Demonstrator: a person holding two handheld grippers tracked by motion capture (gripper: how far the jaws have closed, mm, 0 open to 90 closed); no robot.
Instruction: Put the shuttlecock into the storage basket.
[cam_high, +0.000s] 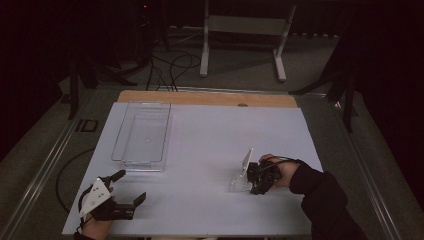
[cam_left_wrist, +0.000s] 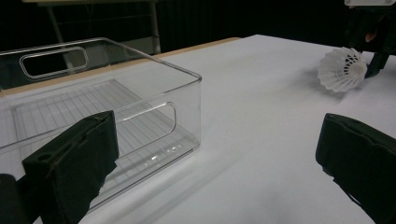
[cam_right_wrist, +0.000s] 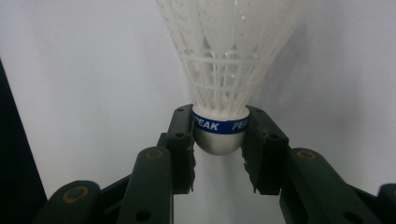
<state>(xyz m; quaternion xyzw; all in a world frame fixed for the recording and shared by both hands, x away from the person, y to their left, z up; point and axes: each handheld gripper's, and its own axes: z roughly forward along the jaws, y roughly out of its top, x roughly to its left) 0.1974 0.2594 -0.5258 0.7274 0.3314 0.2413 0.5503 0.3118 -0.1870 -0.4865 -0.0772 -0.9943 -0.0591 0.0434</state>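
1. At the table's (cam_high: 210, 150) right near side, the right gripper (cam_high: 252, 176) is clamped on the cork of a shuttlecock (cam_right_wrist: 219, 135), which lies on the white surface with its skirt pointing away from the jaws.
2. At the near left corner, the left gripper (cam_high: 131, 187) rests with its jaws spread wide, holding nothing.
3. The step in hand looks like the pick-up: the grip is made, the lift not yet.
4. Next, probably, comes a lift and a carry left to the clear bin (cam_high: 142, 135), keeping the skirt clear of its rim.
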